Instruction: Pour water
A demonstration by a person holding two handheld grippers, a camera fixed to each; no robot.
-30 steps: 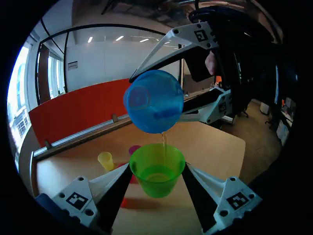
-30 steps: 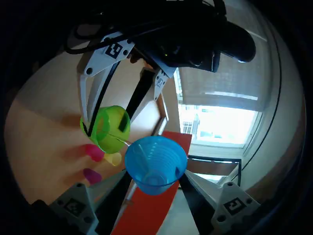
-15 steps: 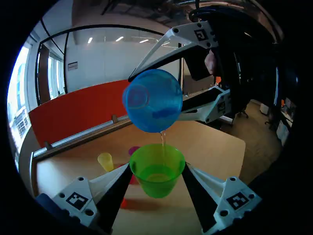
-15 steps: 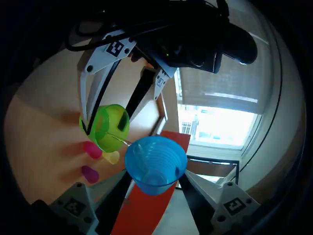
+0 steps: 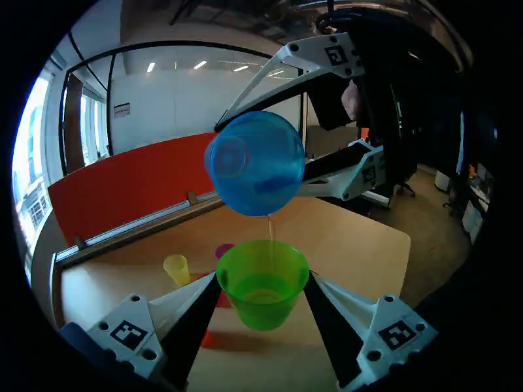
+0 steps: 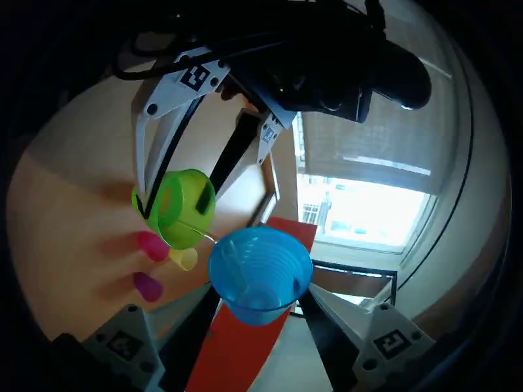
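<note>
Two cups, two grippers, both gripped.

Left gripper view:
- left gripper (image 5: 261, 279) at 6 o'clock, fingers closed part-way onto the green cup (image 5: 263, 297), one finger on each side of it. Cup upright, mouth up, shallow layer of water in the bottom.
- right gripper (image 5: 260, 162) comes in from 1 o'clock, fingers pressed on the blue cup (image 5: 255, 163). Cup tipped right over, base towards the camera, sitting at 12 o'clock straight above the green cup and clear of it.
- thin water stream (image 5: 269, 228) drops off the blue cup's lowest edge into the green cup's mouth.
- both cups held up off the table (image 5: 356, 245).
- on the table behind: yellow cup (image 5: 176, 268) at 10 o'clock from the green cup, purple cup (image 5: 224, 249) just beside it towards 11.
- orange partition (image 5: 131, 183) along the table's far edge.

Right gripper view:
- right gripper (image 6: 260, 299) at 6 o'clock, same part-closed grip on the blue cup (image 6: 260, 274); ribbed inside visible.
- left gripper (image 6: 176, 206) reaches down from 12 o'clock with the green cup (image 6: 175, 208), which sits at 10 o'clock from the blue cup.
- water line (image 6: 196, 230) runs between the two rims.
- bright window (image 6: 353, 209) at 3 o'clock.
- two pink cups (image 6: 151, 245) on the table at 9 o'clock.
</note>
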